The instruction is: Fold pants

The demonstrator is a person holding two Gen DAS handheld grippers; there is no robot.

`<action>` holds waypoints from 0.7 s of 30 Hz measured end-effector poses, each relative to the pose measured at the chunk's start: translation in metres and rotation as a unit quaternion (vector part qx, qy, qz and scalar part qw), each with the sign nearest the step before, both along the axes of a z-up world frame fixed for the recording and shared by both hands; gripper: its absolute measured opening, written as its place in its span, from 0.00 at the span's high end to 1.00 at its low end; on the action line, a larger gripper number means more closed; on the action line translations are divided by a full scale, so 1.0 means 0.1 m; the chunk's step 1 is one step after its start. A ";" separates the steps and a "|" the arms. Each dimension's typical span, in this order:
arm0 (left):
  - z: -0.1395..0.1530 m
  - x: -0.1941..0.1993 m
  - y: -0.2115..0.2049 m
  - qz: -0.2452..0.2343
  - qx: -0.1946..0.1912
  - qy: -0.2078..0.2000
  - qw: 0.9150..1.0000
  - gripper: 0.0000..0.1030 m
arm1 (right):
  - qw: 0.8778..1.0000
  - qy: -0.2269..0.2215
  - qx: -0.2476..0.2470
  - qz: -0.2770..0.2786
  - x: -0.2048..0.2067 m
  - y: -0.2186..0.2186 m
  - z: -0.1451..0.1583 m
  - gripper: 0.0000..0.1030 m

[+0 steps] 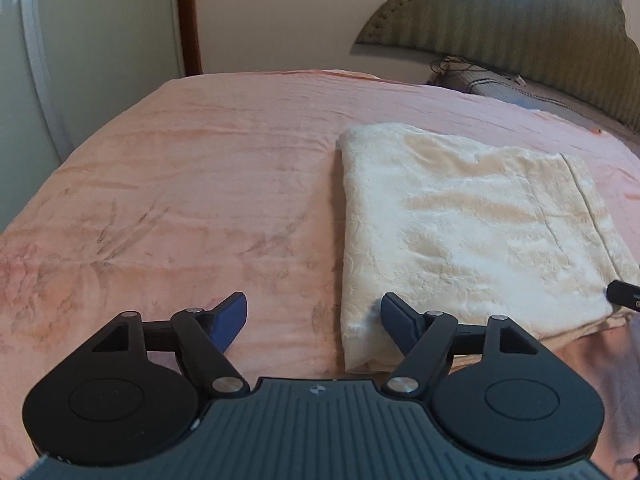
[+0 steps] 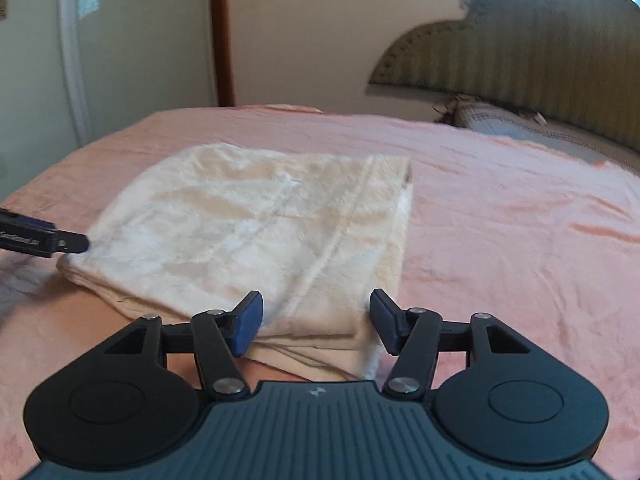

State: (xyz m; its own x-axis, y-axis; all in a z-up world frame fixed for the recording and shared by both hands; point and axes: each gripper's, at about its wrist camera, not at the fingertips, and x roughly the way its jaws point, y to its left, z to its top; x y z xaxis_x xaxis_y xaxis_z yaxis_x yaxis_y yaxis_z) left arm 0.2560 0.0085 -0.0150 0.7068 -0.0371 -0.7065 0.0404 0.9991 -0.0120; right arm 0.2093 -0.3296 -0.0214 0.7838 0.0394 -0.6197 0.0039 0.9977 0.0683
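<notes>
The cream pants lie folded into a flat rectangle on the pink bedspread. They also show in the right wrist view. My left gripper is open and empty, just off the near left corner of the fold. My right gripper is open and empty, over the near right corner of the fold. The tip of the right gripper shows at the right edge of the left wrist view. The left gripper's tip shows at the left edge of the right wrist view.
A padded green headboard stands at the far right, with a grey pillow below it. A wardrobe door and a wooden post stand beyond the bed's far edge. The pink bedspread spreads on both sides.
</notes>
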 end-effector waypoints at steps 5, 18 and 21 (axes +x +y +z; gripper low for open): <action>0.21 -0.32 0.11 0.005 0.006 -0.014 1.000 0.25 | 0.998 -0.047 0.014 -0.028 -0.38 0.01 0.26 0.43; 0.00 -1.14 0.27 0.008 -0.047 0.039 0.998 0.16 | 0.997 0.045 0.066 0.018 -0.98 0.52 0.09 0.38; 0.00 -1.21 0.22 -0.001 -0.042 0.036 0.998 0.16 | 0.984 0.006 0.166 0.062 -1.30 0.60 0.46 0.26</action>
State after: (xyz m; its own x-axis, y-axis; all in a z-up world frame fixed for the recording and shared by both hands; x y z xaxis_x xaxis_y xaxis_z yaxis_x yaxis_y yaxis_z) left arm 0.1352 0.0301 -0.0148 0.6536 -0.0998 -0.7502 0.0379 0.9943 -0.0992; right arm 0.0798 -0.2699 0.0247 0.7530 0.3363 -0.5656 -0.1143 0.9133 0.3909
